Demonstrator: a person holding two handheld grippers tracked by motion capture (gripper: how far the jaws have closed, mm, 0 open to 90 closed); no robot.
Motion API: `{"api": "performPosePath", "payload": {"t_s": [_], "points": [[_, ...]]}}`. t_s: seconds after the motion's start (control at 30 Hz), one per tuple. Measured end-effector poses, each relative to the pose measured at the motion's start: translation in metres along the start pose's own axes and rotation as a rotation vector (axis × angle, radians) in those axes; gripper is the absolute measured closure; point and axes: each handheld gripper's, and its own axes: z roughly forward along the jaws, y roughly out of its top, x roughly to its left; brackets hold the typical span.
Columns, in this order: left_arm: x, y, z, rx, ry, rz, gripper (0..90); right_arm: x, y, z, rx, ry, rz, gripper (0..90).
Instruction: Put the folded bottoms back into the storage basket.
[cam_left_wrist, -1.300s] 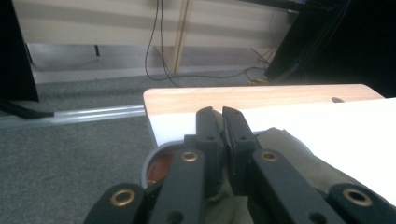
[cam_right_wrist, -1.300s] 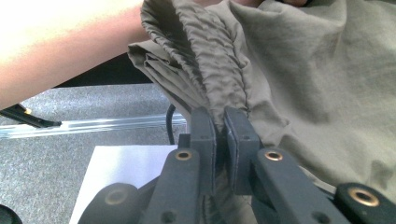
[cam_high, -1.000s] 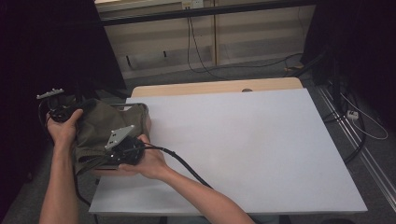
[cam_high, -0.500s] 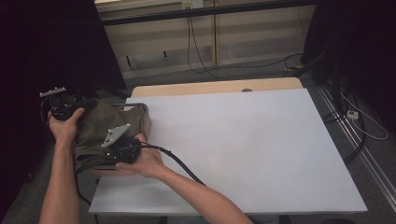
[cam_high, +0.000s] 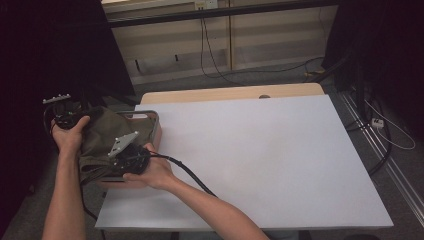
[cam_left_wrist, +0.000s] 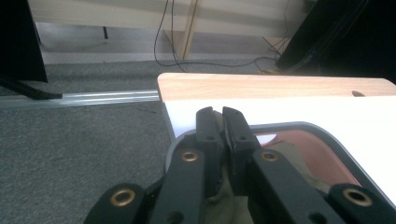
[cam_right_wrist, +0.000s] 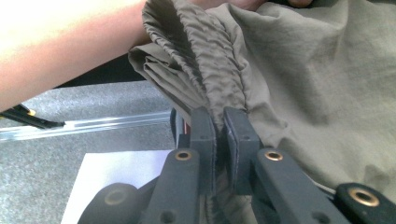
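1. High view: olive garment (cam_high: 102, 137) lies bunched in the tray (cam_high: 156, 125) at the table's (cam_high: 260, 160) left edge.
2. Left gripper view: my left gripper (cam_left_wrist: 223, 122) pinches cloth; lift evenly.
3. Right gripper view: my right gripper (cam_right_wrist: 219, 123) clamps the gathered waistband (cam_right_wrist: 205, 70); keep it taut.

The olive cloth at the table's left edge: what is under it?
Under the olive cloth lies a grey-rimmed tray with a reddish inside, on the white table. Both grippers pinch the cloth. Anything else in the tray is covered.
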Motion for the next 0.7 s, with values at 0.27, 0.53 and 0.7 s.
{"api": "performPosePath", "payload": {"t_s": [0.27,0.53,0.7], "points": [[-0.002,0.004,0.005,-0.003,-0.008,0.001,86.7,-0.014,-0.001,0.009,0.003,0.023,0.049,83.3],[0.006,-0.002,0.011,0.002,0.004,-0.035,86.7,-0.016,0.000,0.013,0.026,0.012,0.042,83.1],[0.005,0.001,0.014,0.002,0.005,-0.037,86.7,-0.021,0.001,0.014,0.038,0.012,0.043,82.5]]}}
